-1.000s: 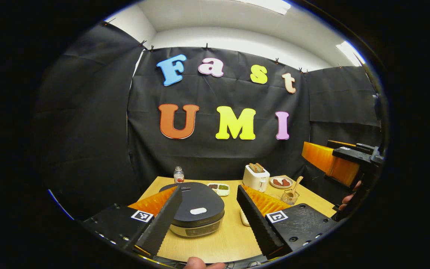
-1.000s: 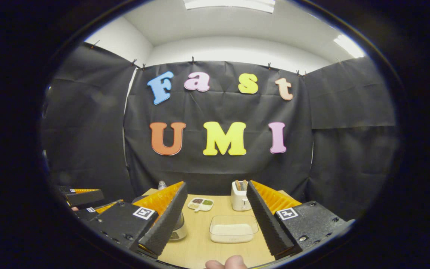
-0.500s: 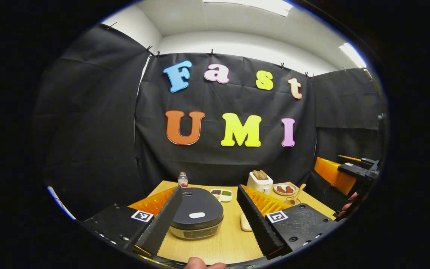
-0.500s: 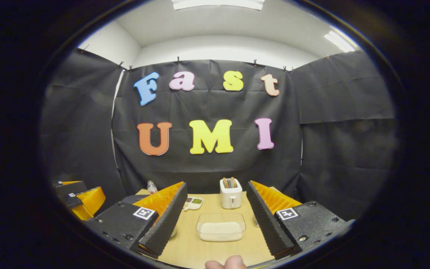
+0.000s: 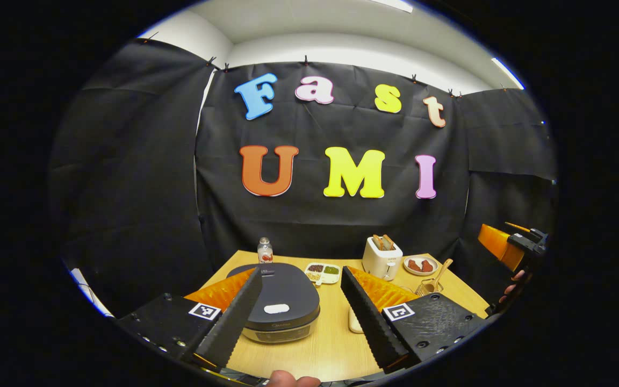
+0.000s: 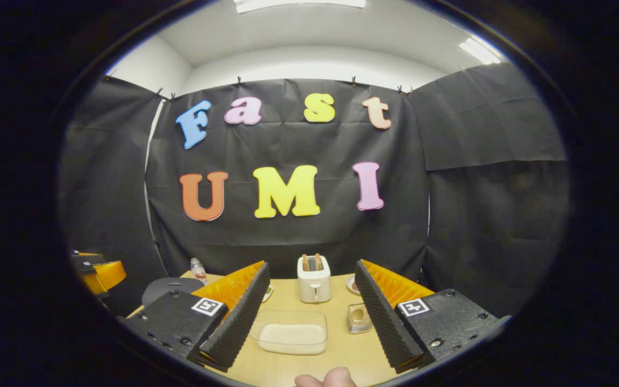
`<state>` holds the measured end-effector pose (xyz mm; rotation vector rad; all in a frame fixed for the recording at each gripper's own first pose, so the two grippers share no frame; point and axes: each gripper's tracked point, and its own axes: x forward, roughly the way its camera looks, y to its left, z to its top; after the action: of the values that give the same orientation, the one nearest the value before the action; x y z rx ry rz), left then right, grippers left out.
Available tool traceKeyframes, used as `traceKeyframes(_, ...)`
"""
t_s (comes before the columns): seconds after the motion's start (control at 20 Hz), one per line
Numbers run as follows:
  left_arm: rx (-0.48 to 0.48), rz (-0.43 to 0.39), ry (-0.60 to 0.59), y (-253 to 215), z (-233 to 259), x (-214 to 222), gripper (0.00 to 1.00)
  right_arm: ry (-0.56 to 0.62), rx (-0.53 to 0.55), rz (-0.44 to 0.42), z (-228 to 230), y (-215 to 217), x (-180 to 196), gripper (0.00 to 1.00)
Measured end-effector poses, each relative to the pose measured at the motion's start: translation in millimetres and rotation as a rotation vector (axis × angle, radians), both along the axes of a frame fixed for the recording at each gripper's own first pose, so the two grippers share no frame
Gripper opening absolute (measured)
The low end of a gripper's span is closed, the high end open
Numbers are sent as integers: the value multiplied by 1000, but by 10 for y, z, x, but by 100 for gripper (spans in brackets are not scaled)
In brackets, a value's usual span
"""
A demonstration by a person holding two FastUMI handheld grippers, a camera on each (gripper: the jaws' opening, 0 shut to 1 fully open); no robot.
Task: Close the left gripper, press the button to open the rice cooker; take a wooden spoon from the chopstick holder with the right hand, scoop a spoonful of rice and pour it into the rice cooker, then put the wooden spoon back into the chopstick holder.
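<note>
The rice cooker point(image 5: 280, 314) stands shut, dark-lidded, with a white button point(image 5: 276, 308) on top. It sits low between the fingers of my open left gripper point(image 5: 301, 272), which hangs above and short of it. A wooden spoon point(image 5: 439, 273) leans in the wire chopstick holder point(image 5: 426, 288) at the table's right. My right gripper point(image 6: 312, 265) is open and holds nothing. Below it lie a clear tub of rice point(image 6: 290, 334) and the chopstick holder point(image 6: 359, 318), just inside its right finger. The cooker's lid point(image 6: 167, 288) peeks out past its left finger.
On the wooden table point(image 5: 331, 344) a white toaster point(image 5: 382, 258), a plate of red food point(image 5: 421, 265), a small condiment tray point(image 5: 323, 271) and a little bottle point(image 5: 264, 250) line the back. The other gripper point(image 5: 508, 244) hovers at the right edge. A thumb point(image 6: 325, 379) shows at the bottom.
The right gripper swung to the right, so the rice tub slid left in its view and the chopstick holder came into sight. The left gripper shifted only slightly. Both stayed open.
</note>
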<state>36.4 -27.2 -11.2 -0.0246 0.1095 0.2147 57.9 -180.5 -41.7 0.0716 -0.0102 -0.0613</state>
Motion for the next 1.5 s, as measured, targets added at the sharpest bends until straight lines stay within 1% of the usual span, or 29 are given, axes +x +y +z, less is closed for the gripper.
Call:
traceKeyframes(0.1, -64, 20, 78, -3, -188, 76, 95, -10, -15, 8, -50, -203, 168, 100)
traceKeyframes(0.15, -78, 30, 112, 41, -269, 149, 95, -18, -23, 17, -64, -288, 245, 100)
traceKeyframes(0.25, -74, 70, 201, 154, -441, 236, 95, -39, -42, 21, -71, -493, 440, 100)
traceKeyframes(0.3, -81, 82, 232, 192, -506, 267, 95, -43, -47, 25, -83, -582, 535, 100)
traceKeyframes(0.5, -159, 135, 313, 378, -708, 436, 95, -22, -21, 70, -249, -802, 939, 100)
traceKeyframes(0.55, -173, 152, 332, 434, -762, 480, 78, -10, -12, 82, -315, -855, 1030, 100)
traceKeyframes(0.6, -182, 172, 353, 481, -802, 522, 79, 6, -2, 94, -381, -898, 1112, 100)
traceKeyframes(0.65, -195, 187, 371, 517, -838, 550, 46, 20, 9, 109, -445, -921, 1199, 100)
traceKeyframes(0.7, -201, 207, 377, 572, -848, 587, 38, 38, 13, 121, -505, -944, 1276, 100)
traceKeyframes(0.75, -215, 222, 378, 604, -875, 648, 16, 51, 16, 132, -577, -983, 1348, 100)
traceKeyframes(0.8, -225, 239, 389, 632, -881, 660, 19, 64, 15, 140, -621, -1014, 1416, 100)
traceKeyframes(0.85, -243, 237, 392, 631, -942, 690, 4, 74, 10, 146, -671, -1048, 1471, 100)
traceKeyframes(0.9, -261, 236, 408, 637, -1006, 710, 1, 80, 11, 147, -696, -1088, 1513, 100)
traceKeyframes(1.1, -289, 237, 436, 761, -1156, 804, 0, 106, 32, 146, -827, -1174, 1608, 100)
traceKeyframes(1.25, -277, 260, 450, 921, -1299, 900, 0, 117, 25, 146, -868, -1205, 1634, 100)
traceKeyframes(1.5, -335, 266, 473, 906, -1500, 949, 0, 130, 21, 125, -912, -1324, 1630, 100)
